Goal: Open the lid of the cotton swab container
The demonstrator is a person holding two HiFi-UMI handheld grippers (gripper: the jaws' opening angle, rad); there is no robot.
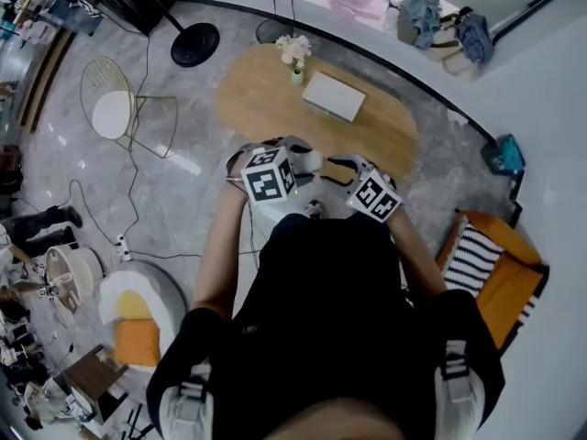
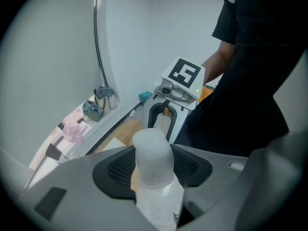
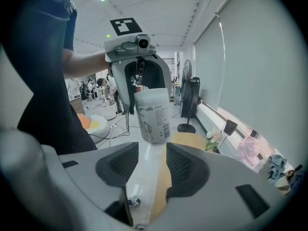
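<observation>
A: Task item, location?

B: White cylindrical plastic cotton swab container with grey print. It is held up in the air at the person's 12 o'clock, clear of the oval wooden worktop.

A: What carries it?

B: The left tongs. Their dark ribbed pads are clamped on both sides of the container and stand wide because of its girth. Its frosted end sticks out past the tips, toward the other tool.

A: And the right tongs?

B: Jaws parted, pads touching nothing. In the right gripper view the container's near end sits just past the tips at 12 o'clock. Only floor and a strip of worktop show through the gap.

A: How do the tools stand to each other?

B: Facing each other, tips close, with the container spanning between them. In the head view they meet over the worktop's near edge.

A: Capped or open?

B: Cannot tell from any view.

A: Surroundings?

B: On the worktop there is a small vase of pale flowers at its 11 o'clock. A flat white rectangular box lies near the middle. A wire chair with a white seat stands at the person's 10 o'clock. An orange armchair with a striped cushion is at 3 o'clock.
</observation>
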